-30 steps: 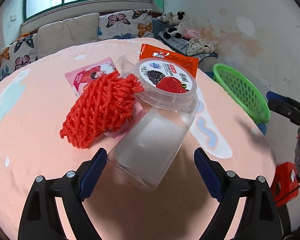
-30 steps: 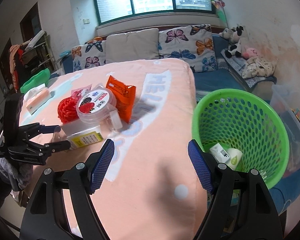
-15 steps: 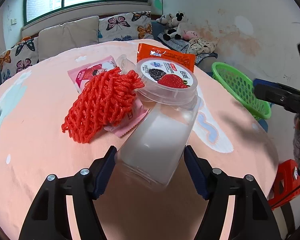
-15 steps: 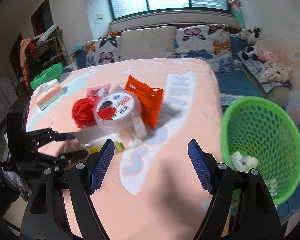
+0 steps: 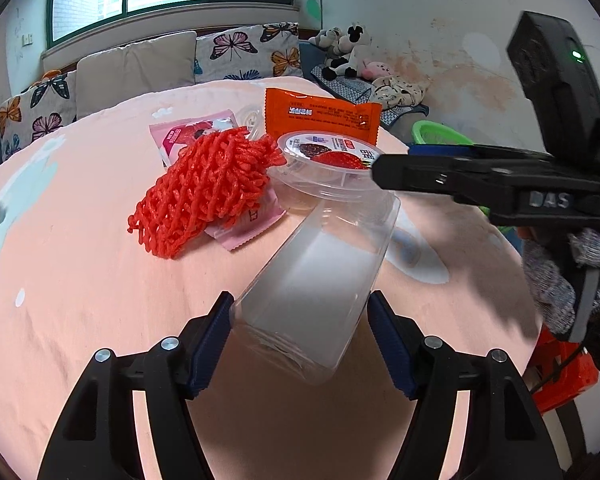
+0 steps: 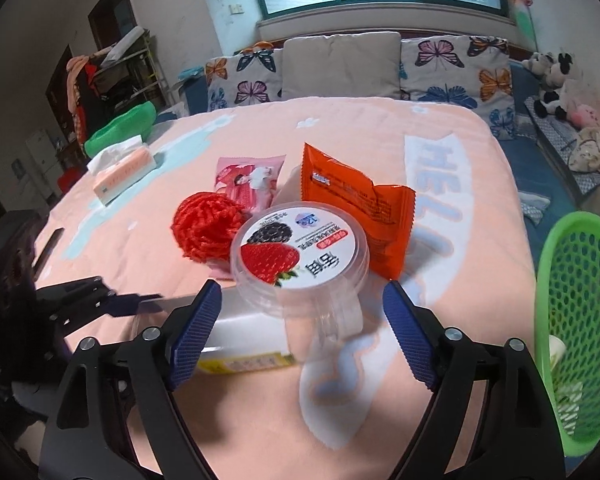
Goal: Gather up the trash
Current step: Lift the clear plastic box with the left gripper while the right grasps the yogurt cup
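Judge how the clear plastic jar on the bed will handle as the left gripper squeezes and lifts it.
The clear plastic jar looks empty, so probably light. Its walls look thin and may flex between the left gripper pads. The smooth plastic could slip, and the round fruit-label cup leaning on its far end would likely slide off when it rises.

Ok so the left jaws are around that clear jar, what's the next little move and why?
Probably lift the clear jar slightly with the left gripper, whose jaws sit against both its sides. The round strawberry cup leans on the jar's far end, so raise slowly; the open right gripper looks placed to take that cup for the green basket.
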Tool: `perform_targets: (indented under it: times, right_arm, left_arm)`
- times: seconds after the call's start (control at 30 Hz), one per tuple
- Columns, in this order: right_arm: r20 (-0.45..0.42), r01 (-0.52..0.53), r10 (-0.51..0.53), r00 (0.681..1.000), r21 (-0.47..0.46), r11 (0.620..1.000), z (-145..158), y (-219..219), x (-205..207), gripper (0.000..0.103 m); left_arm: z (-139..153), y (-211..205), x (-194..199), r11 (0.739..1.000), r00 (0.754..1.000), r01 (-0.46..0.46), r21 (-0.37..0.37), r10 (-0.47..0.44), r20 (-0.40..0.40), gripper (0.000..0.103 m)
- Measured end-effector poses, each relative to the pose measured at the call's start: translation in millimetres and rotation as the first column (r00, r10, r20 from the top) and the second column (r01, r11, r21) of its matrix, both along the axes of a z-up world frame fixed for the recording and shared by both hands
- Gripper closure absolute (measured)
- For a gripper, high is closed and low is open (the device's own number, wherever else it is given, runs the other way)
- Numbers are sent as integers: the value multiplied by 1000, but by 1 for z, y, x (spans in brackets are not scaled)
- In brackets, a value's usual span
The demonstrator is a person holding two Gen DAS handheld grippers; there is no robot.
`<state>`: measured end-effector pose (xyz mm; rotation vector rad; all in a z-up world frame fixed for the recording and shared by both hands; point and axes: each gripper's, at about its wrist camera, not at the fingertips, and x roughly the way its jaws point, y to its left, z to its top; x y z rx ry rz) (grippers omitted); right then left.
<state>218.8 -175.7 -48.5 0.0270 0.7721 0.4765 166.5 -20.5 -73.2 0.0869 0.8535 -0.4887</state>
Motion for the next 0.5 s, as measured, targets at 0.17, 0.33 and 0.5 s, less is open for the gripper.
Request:
perform_targets:
  times: [0.17,0.33,0.5]
  right_arm:
    - [-19,-13,13,1000,-10,1000,-7,5,11,17]
    - [-19,-19,18,1000,-27,999,-11,11,20,15]
    - [-33,-34,33,999,-17,999,-13,15,28,14]
  left_arm:
    - [-4,1,0,1000,1000,-1,-10,0,-13,37]
    - [-6,2,-1,1000,1000,-3,-20,3,-16,36]
    - [-8,4,-4,1000,1000,1,-20,-2,-23,35]
